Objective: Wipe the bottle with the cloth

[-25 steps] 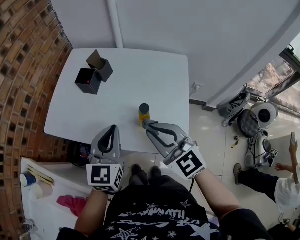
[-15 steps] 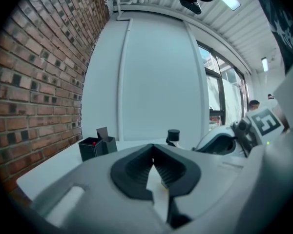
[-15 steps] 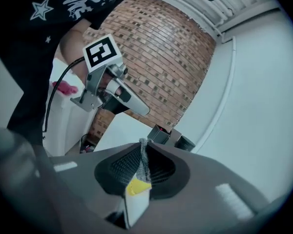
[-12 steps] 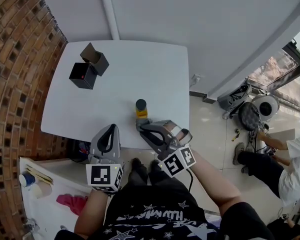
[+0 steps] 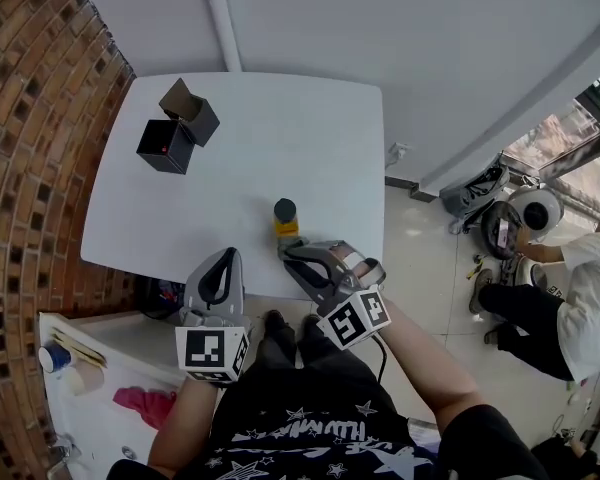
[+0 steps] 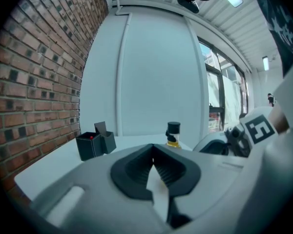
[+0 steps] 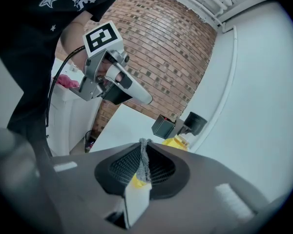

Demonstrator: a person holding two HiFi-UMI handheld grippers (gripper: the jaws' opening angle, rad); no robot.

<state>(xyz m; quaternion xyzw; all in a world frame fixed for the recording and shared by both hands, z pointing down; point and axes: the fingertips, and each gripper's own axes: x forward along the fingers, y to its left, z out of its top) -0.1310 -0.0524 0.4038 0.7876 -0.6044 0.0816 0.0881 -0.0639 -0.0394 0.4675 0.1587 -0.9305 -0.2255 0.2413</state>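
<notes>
The bottle [image 5: 285, 217], small with a black cap and a yellow lower half, stands upright near the front edge of the white table [image 5: 280, 138]. My right gripper [image 5: 284, 250] lies just in front of it with its tips close to the bottle's base, and whether they touch I cannot tell. In the right gripper view that gripper [image 7: 143, 156] is shut on a thin grey cloth [image 7: 144, 161], with the bottle [image 7: 187, 130] beyond the tips. My left gripper [image 5: 220, 259] hovers at the table's front edge, left of the bottle. It is shut [image 6: 153, 161] and empty.
Two black open boxes [image 5: 176, 130] sit at the table's far left corner. A brick wall [image 5: 30, 138] runs along the left side. A person [image 5: 570, 298] and bags are on the floor to the right. A white shelf with a pink item [image 5: 145, 406] is at lower left.
My right gripper has sunk and rolled, its marker cube turning and drawing in closer to me. The left gripper has dropped a little. The person on the right has shifted.
</notes>
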